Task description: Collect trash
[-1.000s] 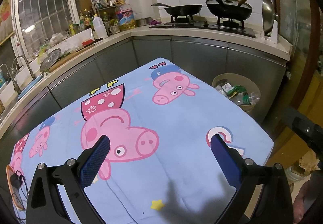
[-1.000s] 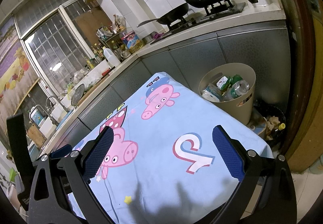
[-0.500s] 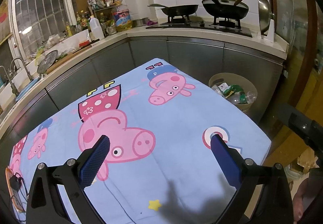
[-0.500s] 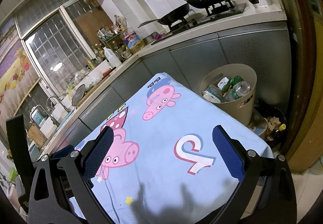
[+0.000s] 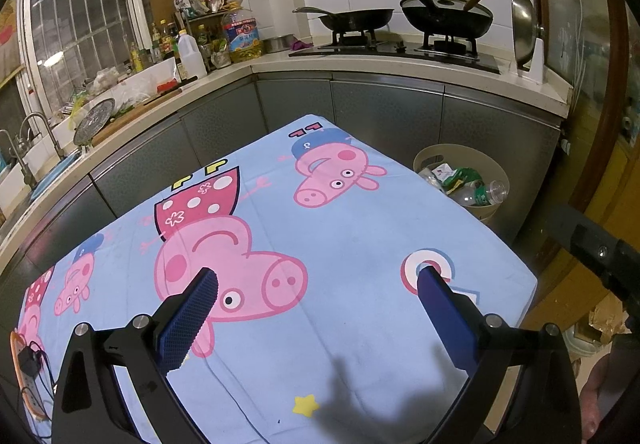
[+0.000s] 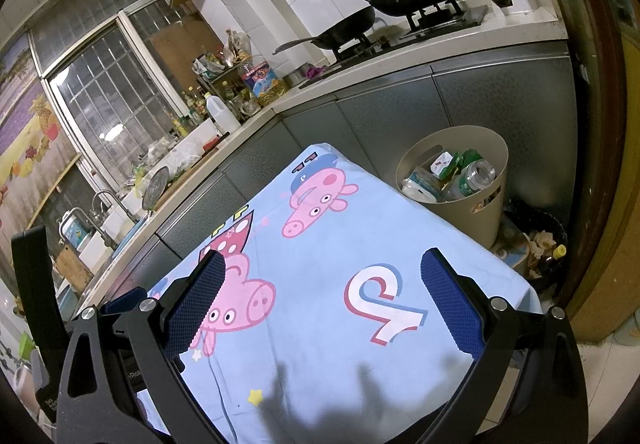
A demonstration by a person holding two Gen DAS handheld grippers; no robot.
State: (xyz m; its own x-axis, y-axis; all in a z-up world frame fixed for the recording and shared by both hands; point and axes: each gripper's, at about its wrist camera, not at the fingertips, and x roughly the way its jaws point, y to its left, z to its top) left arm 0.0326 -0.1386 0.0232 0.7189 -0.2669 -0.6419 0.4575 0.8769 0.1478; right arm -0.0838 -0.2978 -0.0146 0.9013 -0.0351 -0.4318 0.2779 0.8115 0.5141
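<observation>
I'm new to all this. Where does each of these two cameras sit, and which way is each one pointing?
Left wrist view: sits on the left gripper, facing forward over the cartoon-print cloth toward the stove; its two open blue fingers show, and part of the other gripper at the right edge.
Right wrist view: sits on the right gripper, tilted, facing the same cloth and the beige trash bin; its open fingers show, with the left gripper at the left edge.
Shared: cloth, bin, stove, window.
</observation>
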